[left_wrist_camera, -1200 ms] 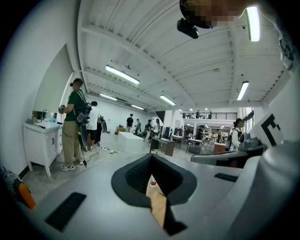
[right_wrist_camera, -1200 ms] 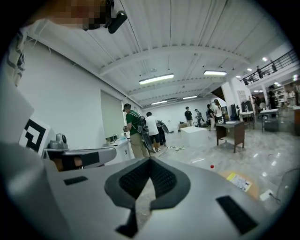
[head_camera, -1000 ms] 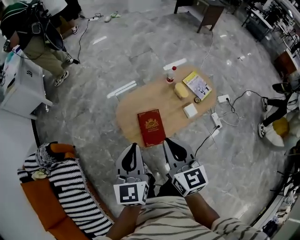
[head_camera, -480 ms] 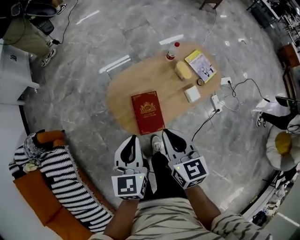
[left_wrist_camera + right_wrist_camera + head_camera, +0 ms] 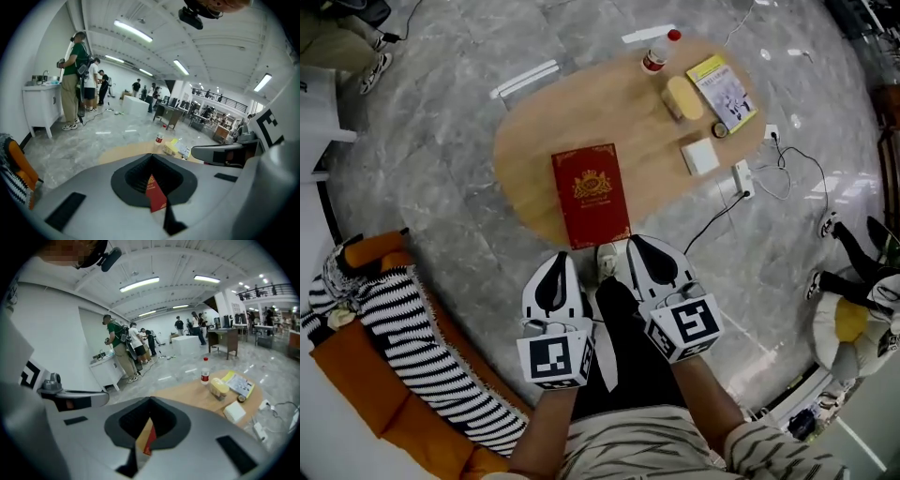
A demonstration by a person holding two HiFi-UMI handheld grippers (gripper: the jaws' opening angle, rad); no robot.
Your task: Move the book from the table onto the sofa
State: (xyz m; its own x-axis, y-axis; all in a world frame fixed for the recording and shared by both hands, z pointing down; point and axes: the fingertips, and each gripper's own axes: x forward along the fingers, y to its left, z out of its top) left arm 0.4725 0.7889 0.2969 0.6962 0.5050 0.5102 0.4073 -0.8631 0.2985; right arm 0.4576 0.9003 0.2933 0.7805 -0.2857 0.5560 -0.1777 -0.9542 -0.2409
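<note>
Table [image 5: 544,122] ahead, sofa [image 5: 358,398] to its near left.
The book [image 5: 591,194] is laid at the table's near edge; a bottle [image 5: 655,58] and a booklet [image 5: 724,91] are set at its far right end.

One table [image 5: 539,122], one red book [image 5: 591,194], one bottle [image 5: 654,59], one white box [image 5: 700,157]

White-and-black left tongs [image 5: 560,259] and right tongs [image 5: 638,246] bear black-and-white marker cubes [image 5: 555,362]; striped shirt [image 5: 623,448], black trousers [image 5: 630,361].
</note>
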